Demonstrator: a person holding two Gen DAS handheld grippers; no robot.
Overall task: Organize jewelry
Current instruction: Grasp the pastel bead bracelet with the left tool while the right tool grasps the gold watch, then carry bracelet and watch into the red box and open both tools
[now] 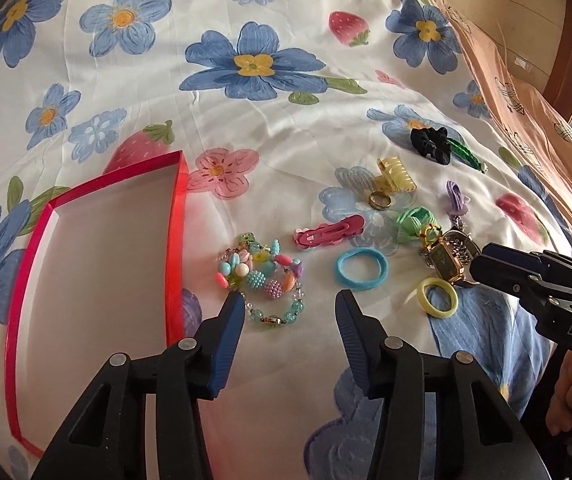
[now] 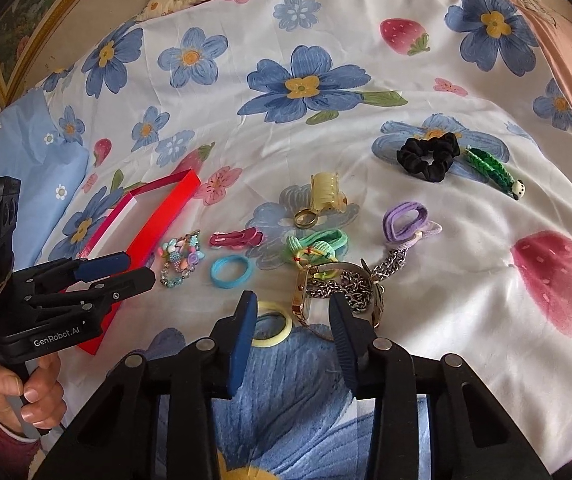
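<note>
Step in hand, by my reading: picking the first piece. Red tray (image 1: pixel 174 216) on the bed is bare inside. Right gripper (image 2: pixel 291 320), fingers spread, straddles the gold watch (image 2: pixel 301 292), far from the tray. Left gripper (image 1: pixel 289 312), fingers released, hovers at the beaded bracelet (image 1: pixel 262 276) just beside the tray. Next: close, lift, carry trayward.
</note>
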